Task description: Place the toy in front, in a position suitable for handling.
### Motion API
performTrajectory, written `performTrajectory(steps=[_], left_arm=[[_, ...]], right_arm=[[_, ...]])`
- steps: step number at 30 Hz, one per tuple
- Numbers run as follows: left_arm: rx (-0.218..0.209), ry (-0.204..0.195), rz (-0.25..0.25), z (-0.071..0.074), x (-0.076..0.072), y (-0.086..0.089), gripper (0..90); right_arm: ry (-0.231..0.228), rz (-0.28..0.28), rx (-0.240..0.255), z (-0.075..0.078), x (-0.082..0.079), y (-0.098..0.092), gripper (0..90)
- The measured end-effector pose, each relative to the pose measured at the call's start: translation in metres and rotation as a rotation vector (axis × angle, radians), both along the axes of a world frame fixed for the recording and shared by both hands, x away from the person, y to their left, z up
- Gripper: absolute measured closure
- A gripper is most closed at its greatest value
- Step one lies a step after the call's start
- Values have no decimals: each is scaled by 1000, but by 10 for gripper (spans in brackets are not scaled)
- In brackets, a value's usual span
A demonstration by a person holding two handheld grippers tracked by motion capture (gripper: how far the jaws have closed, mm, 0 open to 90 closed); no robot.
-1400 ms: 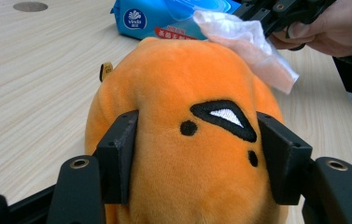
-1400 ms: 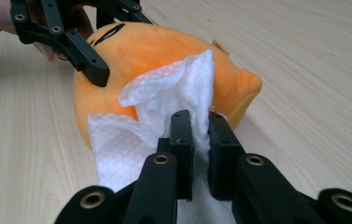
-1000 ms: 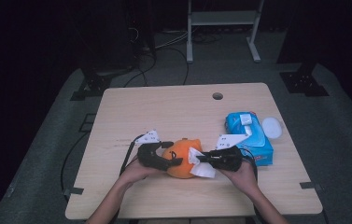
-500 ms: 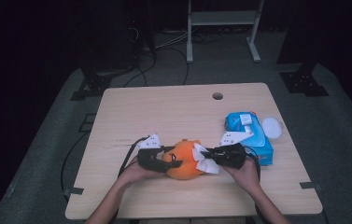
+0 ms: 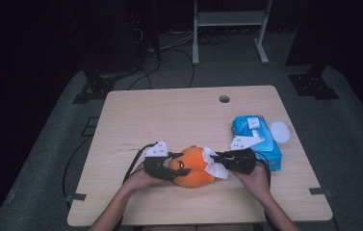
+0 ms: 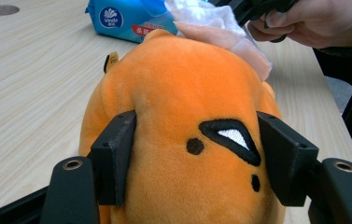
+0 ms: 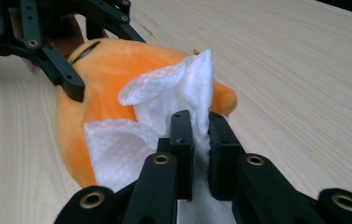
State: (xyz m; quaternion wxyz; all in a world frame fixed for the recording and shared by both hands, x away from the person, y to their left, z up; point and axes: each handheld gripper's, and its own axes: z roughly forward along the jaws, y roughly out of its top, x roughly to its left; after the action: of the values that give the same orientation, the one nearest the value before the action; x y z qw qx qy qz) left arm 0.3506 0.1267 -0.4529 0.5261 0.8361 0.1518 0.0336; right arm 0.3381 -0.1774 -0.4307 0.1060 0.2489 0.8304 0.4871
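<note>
Near the front edge of the counter (image 5: 136, 202) sits an orange plush toy (image 5: 194, 166). The left claw (image 5: 169, 166) squeezes it from both sides and holds it in place. The right claw (image 5: 220, 163) is pinched tight on a white wipe (image 5: 213, 163) that lies against the toy's right side. To clean well, I think the left claw should hold firm while the wipe rubs softly. Farther right lies a blue pack of wipes (image 5: 256, 139).
</note>
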Motion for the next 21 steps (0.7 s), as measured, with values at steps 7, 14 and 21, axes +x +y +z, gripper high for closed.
performTrajectory(steps=[7,14,21], left_arm=[[10,-32,-15,1,-3,-3,341],[20,-56,-26,2,-6,-2,341],[37,-130,-58,3,-12,-8,340]], right_arm=[[-50,61,9,10,-10,17,816],[19,-20,-5,-3,4,-4,816],[-6,-1,41,6,0,2,815]])
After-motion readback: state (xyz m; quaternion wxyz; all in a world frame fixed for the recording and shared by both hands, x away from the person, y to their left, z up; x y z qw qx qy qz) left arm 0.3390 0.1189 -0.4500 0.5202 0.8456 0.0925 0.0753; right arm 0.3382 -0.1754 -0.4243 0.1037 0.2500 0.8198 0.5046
